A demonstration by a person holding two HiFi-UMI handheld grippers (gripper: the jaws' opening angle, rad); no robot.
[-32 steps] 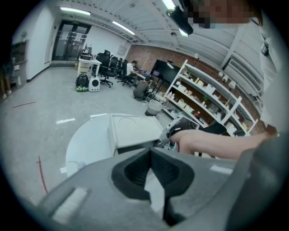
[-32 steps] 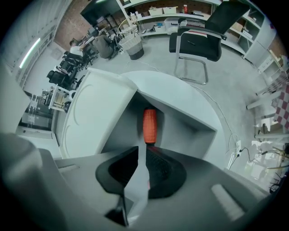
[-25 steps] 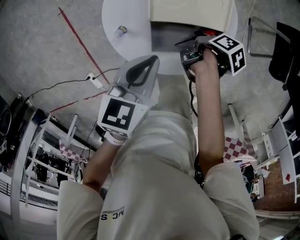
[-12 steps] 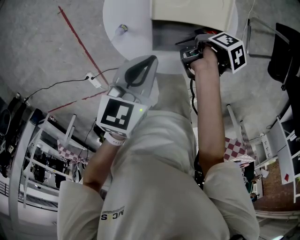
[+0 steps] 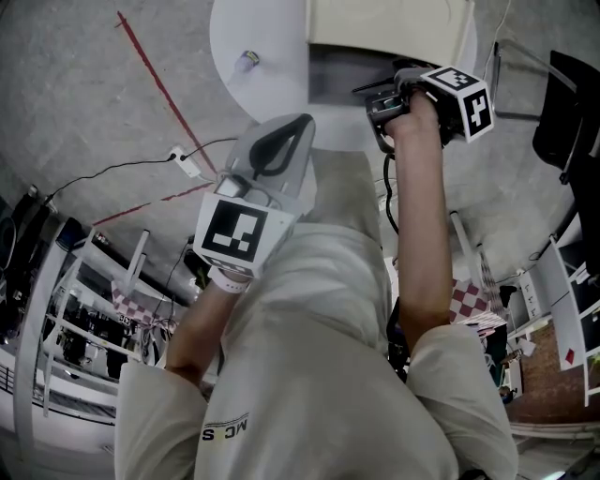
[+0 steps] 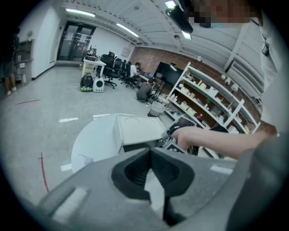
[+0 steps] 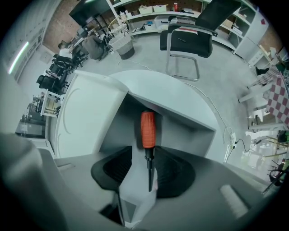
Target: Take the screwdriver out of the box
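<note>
An orange-handled screwdriver (image 7: pixel 148 131) with a black shaft lies in the open grey box (image 7: pixel 180 103) on the round white table (image 5: pixel 262 84). My right gripper (image 7: pixel 143 169) points steeply down into the box (image 5: pixel 337 75). Its jaws have just been opening and now stand apart, with the shaft between them and a gap on each side. In the head view the hand and marker cube (image 5: pixel 459 98) hide those jaws. My left gripper (image 5: pixel 302 120) hovers short of the table, its tips together on nothing, and points toward the box (image 6: pixel 135 131).
The box's cream lid (image 5: pixel 389 23) stands open at the far side. A small object (image 5: pixel 246 61) lies on the table's left part. A black chair (image 7: pixel 187 40) stands beyond the table. A power strip and cable (image 5: pixel 187 161) lie on the floor to the left.
In the head view the right hand and its marker cube sit slightly higher and further right in the picture. The left gripper has stayed where it was.
</note>
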